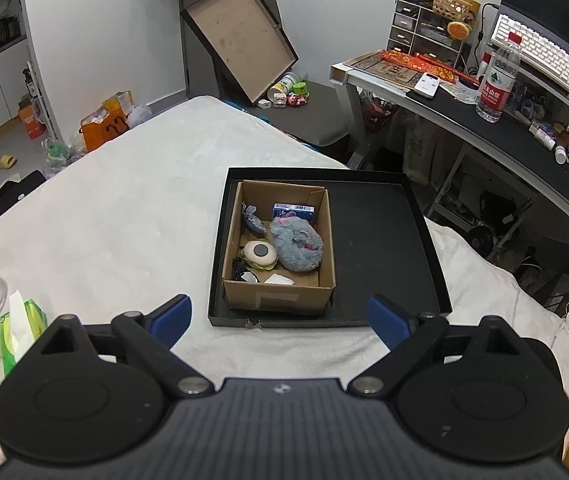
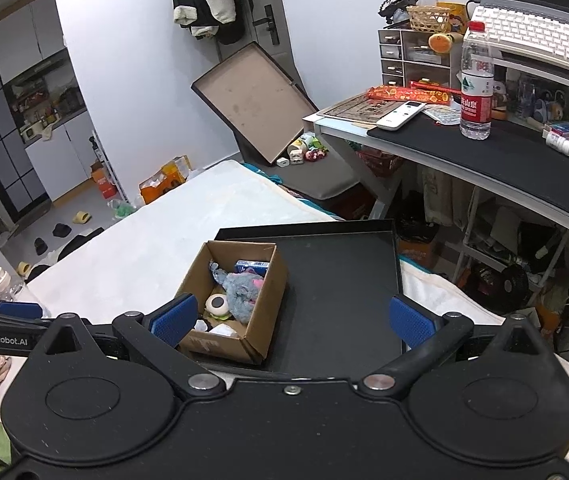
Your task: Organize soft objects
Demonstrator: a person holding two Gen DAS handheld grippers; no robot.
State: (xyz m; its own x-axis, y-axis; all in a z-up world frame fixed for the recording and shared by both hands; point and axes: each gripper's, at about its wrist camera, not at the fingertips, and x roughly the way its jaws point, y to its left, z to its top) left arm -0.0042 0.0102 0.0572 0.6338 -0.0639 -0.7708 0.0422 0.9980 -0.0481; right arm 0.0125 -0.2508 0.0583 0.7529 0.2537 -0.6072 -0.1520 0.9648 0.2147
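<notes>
A: While both stand spread and empty, my left tool faces the cardboard box squarely; my right tool has it off to its left.

B: And the soft things?

A: Inside, in the black tray on the bed: burger toy nearer, grey plush behind. I judge the left is better placed.

Grey plush toy inside cardboard box on black tray
</notes>
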